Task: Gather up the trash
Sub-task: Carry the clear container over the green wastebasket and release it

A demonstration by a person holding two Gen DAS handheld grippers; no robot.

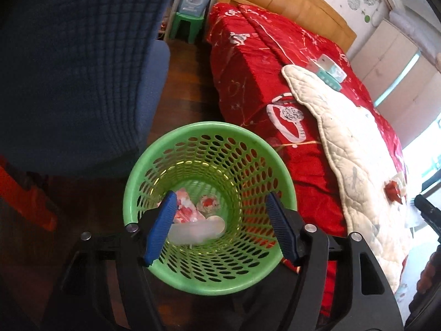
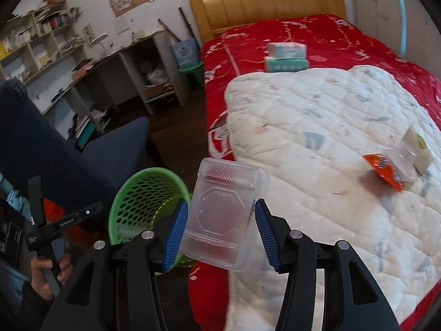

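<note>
A green perforated trash basket (image 1: pixel 248 171) stands on the floor beside the bed; inside lie red-and-white wrappers (image 1: pixel 187 207) and a clear plastic piece (image 1: pixel 193 231). My left gripper (image 1: pixel 220 220) is open and empty right above the basket's mouth. My right gripper (image 2: pixel 220 234) is shut on a clear plastic clamshell container (image 2: pixel 226 215), held over the bed's edge, just right of the basket (image 2: pixel 143 193). An orange wrapper (image 2: pixel 383 171), a clear cup (image 2: pixel 399 160) and a white carton (image 2: pixel 419 149) lie on the white quilt (image 2: pixel 317 138).
The bed has a red cover (image 1: pixel 248 63) and a wooden headboard (image 2: pixel 264 5). A teal tissue box (image 2: pixel 286 58) sits on it. A blue chair (image 1: pixel 69 69) stands left of the basket. A green stool (image 1: pixel 187 24) and a desk with shelves (image 2: pixel 110 63) stand beyond.
</note>
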